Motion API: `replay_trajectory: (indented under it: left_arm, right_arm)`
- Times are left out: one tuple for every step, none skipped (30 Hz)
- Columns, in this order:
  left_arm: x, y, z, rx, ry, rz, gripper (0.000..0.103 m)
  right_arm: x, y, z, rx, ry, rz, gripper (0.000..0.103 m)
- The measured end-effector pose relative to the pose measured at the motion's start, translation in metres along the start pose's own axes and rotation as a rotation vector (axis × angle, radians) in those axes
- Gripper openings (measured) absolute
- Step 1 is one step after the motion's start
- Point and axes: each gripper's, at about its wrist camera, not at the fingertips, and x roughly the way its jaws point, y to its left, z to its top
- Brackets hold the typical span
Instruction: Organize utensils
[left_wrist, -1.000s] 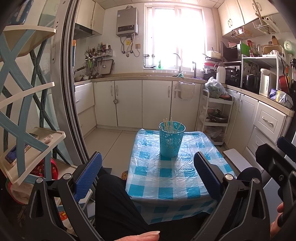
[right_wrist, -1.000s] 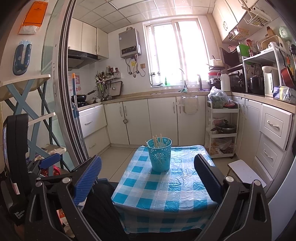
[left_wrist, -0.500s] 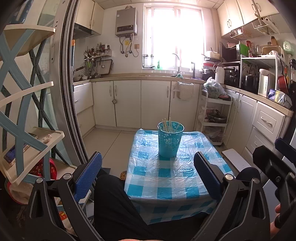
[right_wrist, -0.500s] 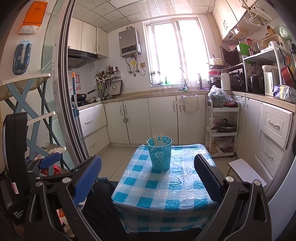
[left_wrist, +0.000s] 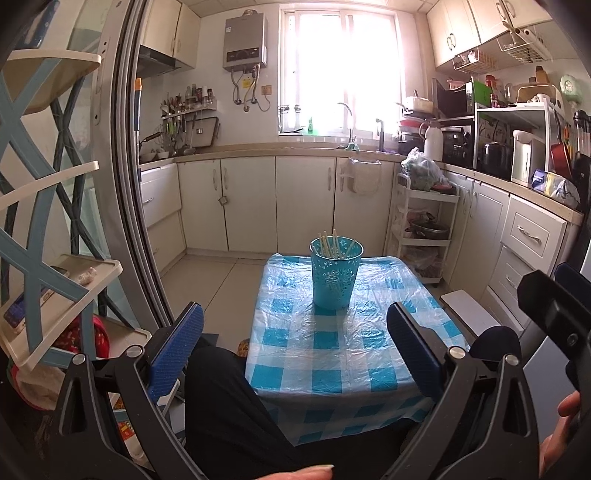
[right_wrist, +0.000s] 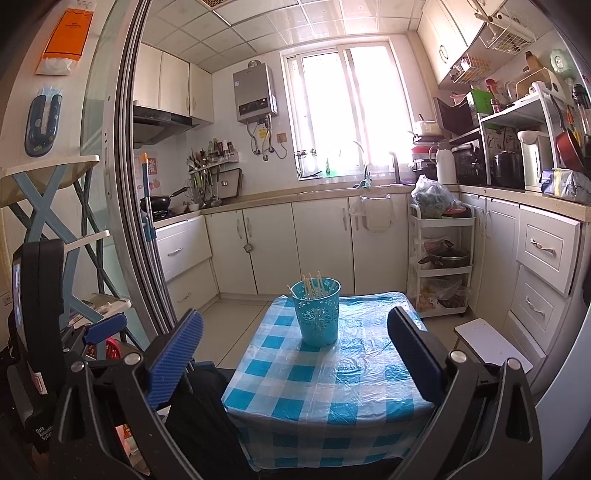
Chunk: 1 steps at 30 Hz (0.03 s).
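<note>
A teal perforated holder (left_wrist: 335, 275) stands upright near the far end of a small table with a blue-and-white checked cloth (left_wrist: 332, 350). Several pale chopsticks (left_wrist: 332, 243) stick up out of it. The holder also shows in the right wrist view (right_wrist: 317, 314), with the chopsticks (right_wrist: 314, 286) inside. My left gripper (left_wrist: 295, 332) is open and empty, held back from the table's near edge. My right gripper (right_wrist: 295, 334) is open and empty, also short of the table. Part of the right gripper shows at the right edge of the left wrist view (left_wrist: 554, 314).
A blue-and-cream shelf rack (left_wrist: 44, 258) stands at the left beside a sliding door frame (left_wrist: 136, 221). A white trolley (left_wrist: 424, 229) and cabinets (left_wrist: 532, 240) line the right. A low white stool (right_wrist: 491, 343) sits right of the table. A dark-clothed leg (left_wrist: 229, 406) is below.
The left wrist view has shifted slightly, so the table and holder sit a little further left in it. The right wrist view has barely moved. Both grippers stay open.
</note>
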Motion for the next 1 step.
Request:
replay_trajectory:
  left_arm:
    - [0.0007,0.0002,-0.0005,0.000,0.002,0.000,0.095]
  right_arm:
    - [-0.0001,-0.0001,-0.0003,-0.001,0.000,-0.001,0.096]
